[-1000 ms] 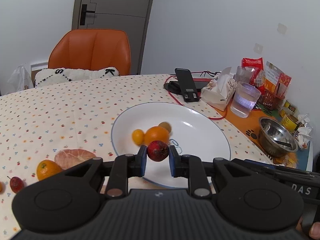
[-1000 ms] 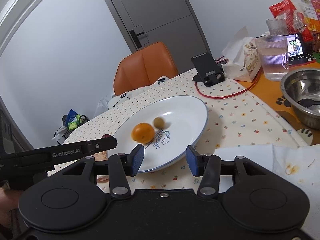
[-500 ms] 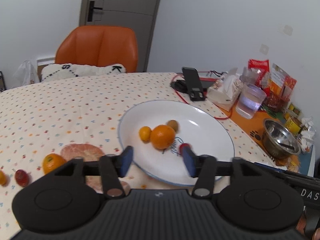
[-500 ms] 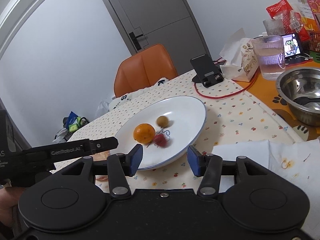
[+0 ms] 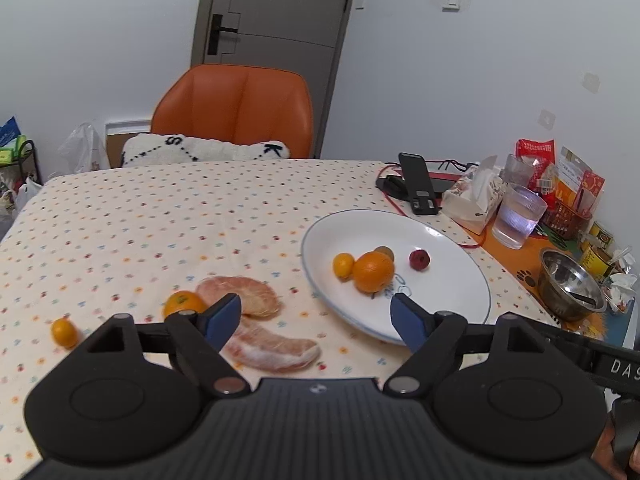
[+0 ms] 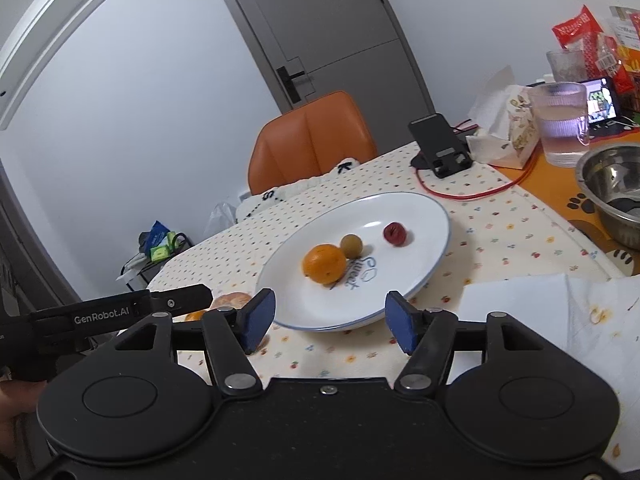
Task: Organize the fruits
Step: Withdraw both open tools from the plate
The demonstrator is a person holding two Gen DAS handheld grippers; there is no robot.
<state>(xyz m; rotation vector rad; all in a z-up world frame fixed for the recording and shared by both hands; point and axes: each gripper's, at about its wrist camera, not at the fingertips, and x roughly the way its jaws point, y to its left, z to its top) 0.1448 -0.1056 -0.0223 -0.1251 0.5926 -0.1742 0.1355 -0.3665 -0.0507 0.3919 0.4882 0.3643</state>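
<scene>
Left wrist view: left gripper (image 5: 316, 318) spread wide, empty, above table gap between plate (image 5: 460, 256) rim and pomelo segments (image 5: 256, 320) near front edge. On plate: orange (image 5: 373, 271), small kumquat (image 5: 343, 265) touching it, brown fruit (image 5: 385, 253) behind, red fruit (image 5: 419, 259) apart, toward right rim. Red fruit pinched one second ago, now released. Open cloth toward far edge

Right wrist view: right gripper (image 6: 330, 320) spread, empty, at plate (image 6: 436, 240) near rim; red fruit (image 6: 395, 233) now on plate, absent one second ago

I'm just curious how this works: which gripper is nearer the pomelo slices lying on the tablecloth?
Left. The left gripper hangs open right over the pomelo slices; the right gripper sits by the plate, slices off to its left.
</scene>
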